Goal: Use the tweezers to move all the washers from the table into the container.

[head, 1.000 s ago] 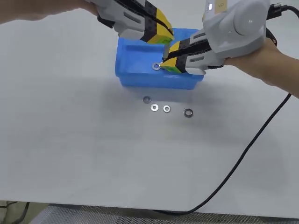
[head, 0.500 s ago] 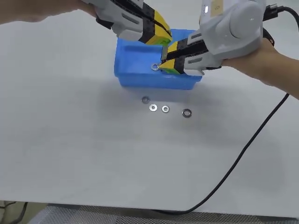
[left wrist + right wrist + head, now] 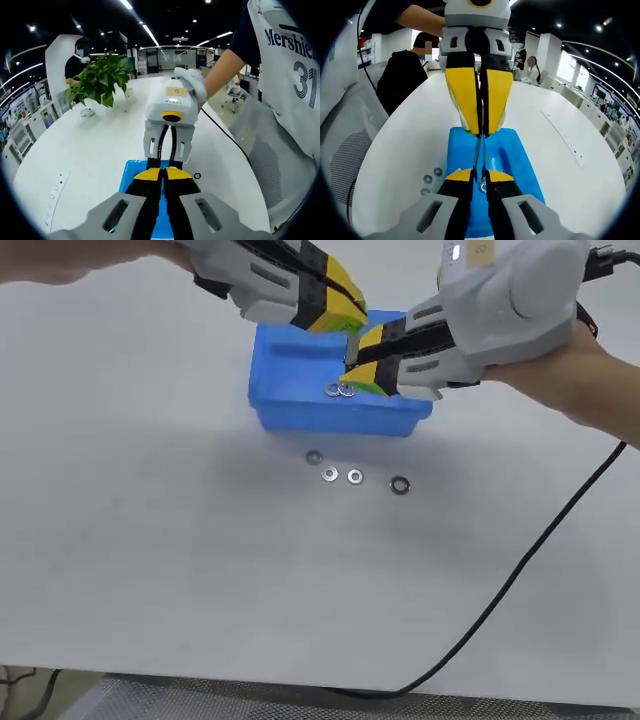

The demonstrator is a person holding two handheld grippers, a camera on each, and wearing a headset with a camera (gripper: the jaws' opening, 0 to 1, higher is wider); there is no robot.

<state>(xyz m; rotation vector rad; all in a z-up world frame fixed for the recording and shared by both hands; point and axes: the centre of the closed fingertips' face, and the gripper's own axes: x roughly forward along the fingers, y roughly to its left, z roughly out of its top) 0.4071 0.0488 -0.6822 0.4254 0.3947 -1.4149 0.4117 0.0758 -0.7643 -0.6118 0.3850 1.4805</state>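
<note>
The blue container [image 3: 300, 405] stands on the white table with two washers [image 3: 339, 390] lying side by side in it. Several more washers [image 3: 355, 476] lie in a row on the table just in front of it, and they also appear left of the container [image 3: 500, 150] as washers [image 3: 427, 178]. My right gripper [image 3: 350, 373] reaches in over the container from the right, shut on thin metal tweezers [image 3: 479, 150] that point down toward the washers inside. My left gripper [image 3: 352, 318] hovers over the container's far side with its yellow jaws closed on nothing I can see.
A black cable [image 3: 520, 575] runs from the right hand down across the table to the front edge. One washer [image 3: 197, 175] lies beside the container. A potted plant [image 3: 97, 82] stands far back on the table, and people sit at desks beyond.
A second washer now lies in the container beside the first. The right gripper has lifted slightly, and the left gripper has barely moved.
</note>
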